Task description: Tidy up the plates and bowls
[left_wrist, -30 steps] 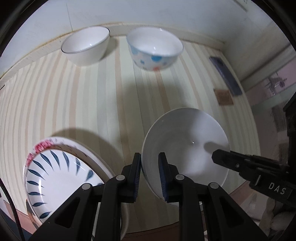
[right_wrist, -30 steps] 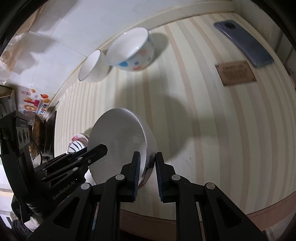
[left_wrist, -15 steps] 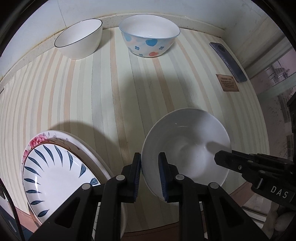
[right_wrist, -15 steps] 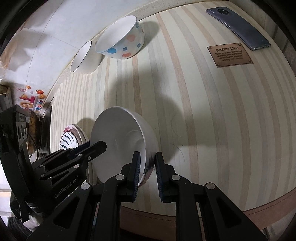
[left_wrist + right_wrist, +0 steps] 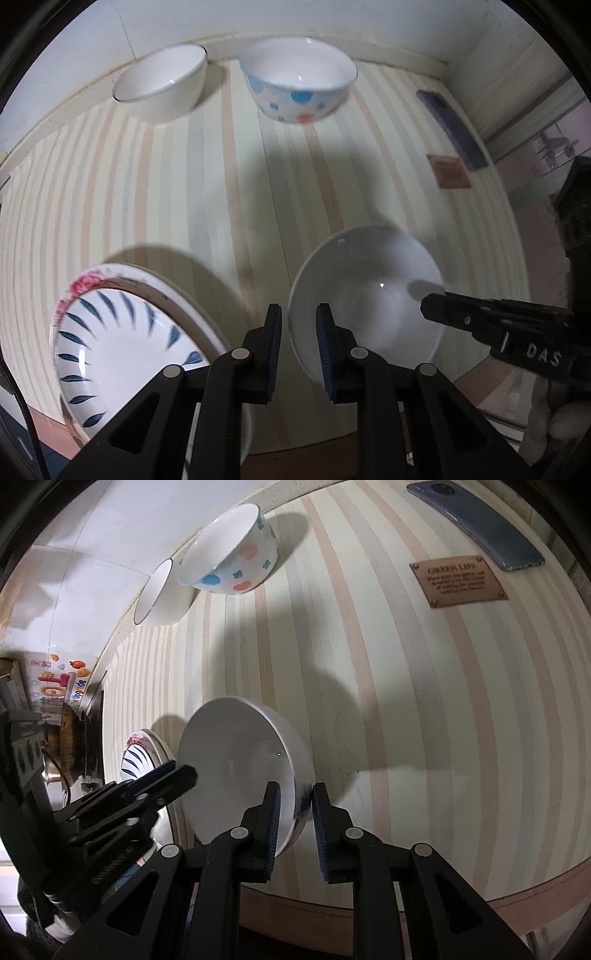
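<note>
Left wrist view: we pinch white bowl [image 5: 365,295] rim in left gripper [image 5: 298,347] and right gripper [image 5: 294,823], lifting level near table [image 5: 207,192] front; stacked plates [image 5: 122,332] beside, 2 bowls at back.

The near edge of the blue-leaf plate [image 5: 122,350] was hidden behind the left gripper [image 5: 298,325]. The flowered plate [image 5: 147,282] under it was mostly covered. The sign's [image 5: 458,581] small words were too blurred to be read.

Striped table [image 5: 424,709], cream w/ tan & grey bands, pushed into a white tiled wall [image 5: 92,528] corner. Brown plaque [image 5: 458,581] fixed near the table edge, phone [image 5: 476,522] beside it. Dim light, soft shadows.
</note>
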Demonstrator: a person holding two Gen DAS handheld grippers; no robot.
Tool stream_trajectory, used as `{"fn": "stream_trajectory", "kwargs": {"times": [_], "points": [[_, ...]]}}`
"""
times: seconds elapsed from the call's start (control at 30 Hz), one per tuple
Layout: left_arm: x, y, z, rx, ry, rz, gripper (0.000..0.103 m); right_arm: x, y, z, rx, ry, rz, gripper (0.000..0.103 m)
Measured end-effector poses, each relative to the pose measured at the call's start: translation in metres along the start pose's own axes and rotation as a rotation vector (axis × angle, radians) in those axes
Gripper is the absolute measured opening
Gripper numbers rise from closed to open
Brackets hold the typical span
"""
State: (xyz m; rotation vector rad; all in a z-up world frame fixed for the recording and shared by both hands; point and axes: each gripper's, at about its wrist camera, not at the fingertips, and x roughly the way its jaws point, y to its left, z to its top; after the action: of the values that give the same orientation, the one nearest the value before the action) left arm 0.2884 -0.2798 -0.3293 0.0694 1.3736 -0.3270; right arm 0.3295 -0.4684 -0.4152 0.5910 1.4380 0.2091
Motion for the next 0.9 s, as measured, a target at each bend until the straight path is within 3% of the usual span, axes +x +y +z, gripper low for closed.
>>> {"fn": "stream_trajectory", "kwargs": {"times": [0.1, 0.23, 0.33, 0.43, 0.67, 0.73, 0.8, 0.83, 0.9], "points": [[-0.025, 0.006, 0.01, -0.033, -0.038, -0.027, 0.018, -0.018, -0.002, 0.01, 0.012, -0.01, 0.011, 0.021], [-0.046, 0.015, 0.045, -0.087, -0.106, -0.082, 0.037, -0.044, -0.001, 0.043, 0.03, -0.058, 0.028, 0.052], [-0.039, 0.029, 0.081, -0.146, -0.14, -0.088, 0.037, -0.048, 0.004, 0.075, 0.016, -0.104, 0.032, 0.053], [-0.015, 0.046, 0.122, -0.218, -0.125, -0.113, 0.037, -0.042, 0.011, 0.114, 0.012, -0.146, 0.032, 0.053], [0.039, 0.063, 0.18, -0.255, -0.059, -0.123, 0.037, -0.003, 0.018, 0.191, 0.05, -0.169, 0.059, 0.053], [0.05, 0.065, 0.188, -0.255, -0.052, -0.128, 0.034, 0.009, 0.018, 0.202, 0.061, -0.166, 0.069, 0.05], [0.056, 0.063, 0.19, -0.243, -0.058, -0.132, 0.018, 0.022, 0.017, 0.212, 0.065, -0.154, 0.085, 0.033], [0.058, 0.061, 0.191, -0.231, -0.056, -0.118, 0.017, 0.028, 0.018, 0.214, 0.062, -0.147, 0.082, 0.024], [0.06, 0.062, 0.193, -0.22, -0.069, -0.108, 0.016, 0.037, 0.019, 0.216, 0.048, -0.141, 0.075, 0.019]]}}
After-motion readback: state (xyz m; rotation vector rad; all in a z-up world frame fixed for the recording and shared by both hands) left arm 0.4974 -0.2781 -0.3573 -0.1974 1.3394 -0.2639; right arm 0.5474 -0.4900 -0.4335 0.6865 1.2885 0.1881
